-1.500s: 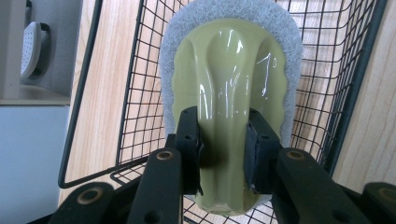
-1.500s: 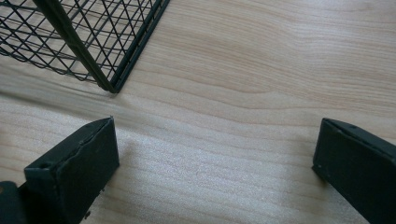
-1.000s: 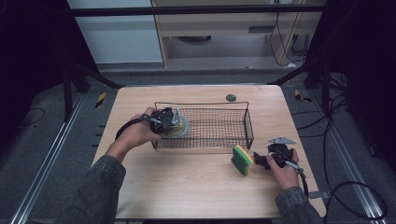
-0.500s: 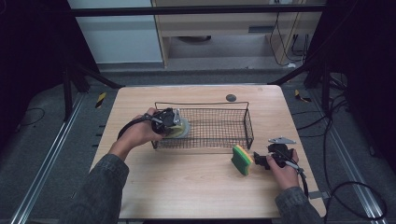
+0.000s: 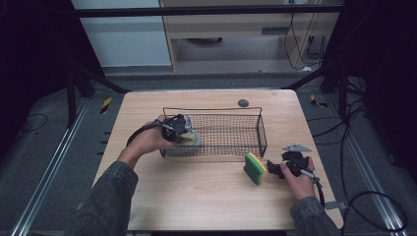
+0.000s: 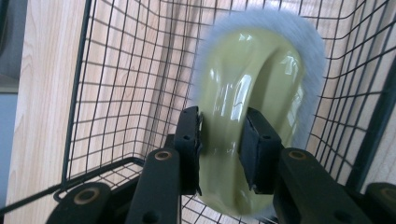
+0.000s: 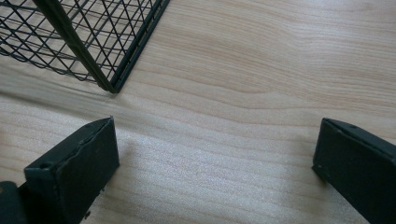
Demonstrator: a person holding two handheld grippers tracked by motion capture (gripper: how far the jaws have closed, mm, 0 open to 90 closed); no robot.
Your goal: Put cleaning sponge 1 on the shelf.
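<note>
Left fingers: closed on the glossy yellow-green handle of a scrubbing brush, one pad on each flank of the arched grip; the left gripper is held at the basket's left end.
Right fingers: spread wide over bare wood, with nothing between them; the right gripper is rested on the table near its right edge.
Brush: carried inside the wire basket, handle toward the camera and a fringe of white bristles turned away toward the mesh floor; whether the bristles are already touching the mesh cannot quite be judged, since the far side is blurred.
Deciding relation: the brush is extended straight ahead of the left fingers, its long axis roughly in line with the jaws and with the basket's length; a release is judged to be all that remains for it to be set down.
Sponge: stood on edge on the table, green face left and yellow right, just left of the right gripper and just outside the basket's near right corner; the right hand is plainly the nearer one.
Basket contents: the brush at the left end; the rest of the mesh is seen bare.
Beyond: a small dark disc is lain on the table behind the basket.
</note>
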